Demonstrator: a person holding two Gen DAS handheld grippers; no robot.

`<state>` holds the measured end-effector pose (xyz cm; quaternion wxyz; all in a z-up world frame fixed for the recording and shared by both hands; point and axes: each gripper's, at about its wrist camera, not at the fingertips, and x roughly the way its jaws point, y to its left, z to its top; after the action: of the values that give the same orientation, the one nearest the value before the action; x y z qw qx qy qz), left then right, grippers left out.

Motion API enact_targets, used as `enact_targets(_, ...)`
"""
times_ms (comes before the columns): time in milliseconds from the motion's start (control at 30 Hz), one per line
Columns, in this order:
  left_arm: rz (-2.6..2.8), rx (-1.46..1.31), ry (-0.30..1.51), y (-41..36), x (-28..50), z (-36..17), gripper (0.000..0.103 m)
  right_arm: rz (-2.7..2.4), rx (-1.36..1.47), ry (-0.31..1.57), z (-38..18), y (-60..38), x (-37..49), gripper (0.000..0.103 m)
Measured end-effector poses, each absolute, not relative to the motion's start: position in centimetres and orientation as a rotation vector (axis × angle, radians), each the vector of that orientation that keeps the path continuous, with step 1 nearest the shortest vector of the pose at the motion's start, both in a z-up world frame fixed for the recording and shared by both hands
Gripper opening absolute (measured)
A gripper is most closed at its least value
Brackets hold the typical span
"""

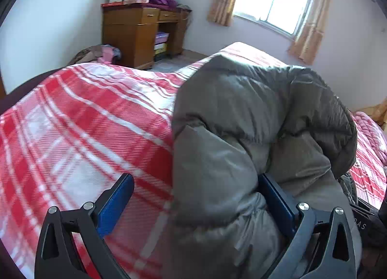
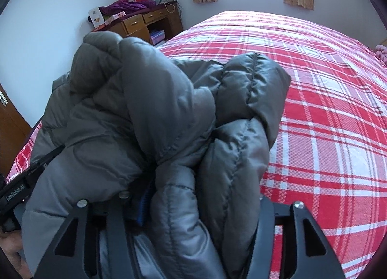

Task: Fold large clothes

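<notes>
I hold a puffy grey jacket (image 2: 157, 121) bunched over the near edge of the red plaid bed (image 2: 326, 109). My left gripper (image 1: 197, 196) stands wide open, jacket filling only its right half. My right gripper (image 2: 200, 206) has padding stuffed between its fingers; I cannot tell whether they press. The bundle's length runs away from both, toward the window (image 1: 273, 0).

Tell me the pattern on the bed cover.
Red and white plaid on the bed cover; the right wrist view shows it best.
</notes>
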<state>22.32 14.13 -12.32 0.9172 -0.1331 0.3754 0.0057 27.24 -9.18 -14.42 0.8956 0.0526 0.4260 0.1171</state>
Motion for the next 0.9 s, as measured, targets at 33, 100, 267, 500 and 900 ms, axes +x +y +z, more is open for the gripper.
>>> enact_targets(33, 0.029, -0.268, 0.768, 14.3, 21.8, -11.5, 0.102, 0.228, 0.108, 0.887, -14.2, -9.2, 27.3, 0.069)
enact_targets(100, 0.072, -0.247, 0.715, 14.8, 19.9, -8.7, 0.102, 0.204, 0.121, 0.905, -13.2, -9.6, 27.0, 0.075)
enact_targets(267, 0.094, -0.269, 0.544, 16.1, 12.5, -0.6, 0.102, 0.146, 0.074, 0.84, -7.9, -10.5, 23.0, 0.08)
enact_targets(500, 0.055, -0.264, 0.406, 15.2, 5.8, 5.5, 0.102, 0.152, -0.025, 0.569, 2.0, -9.4, 11.9, 0.099)
enact_targets(900, -0.002, -0.261, 0.399, 14.5, 5.3, 6.0, 0.102, 0.17, -0.064, 0.424, 6.0, -7.5, 7.3, 0.1)
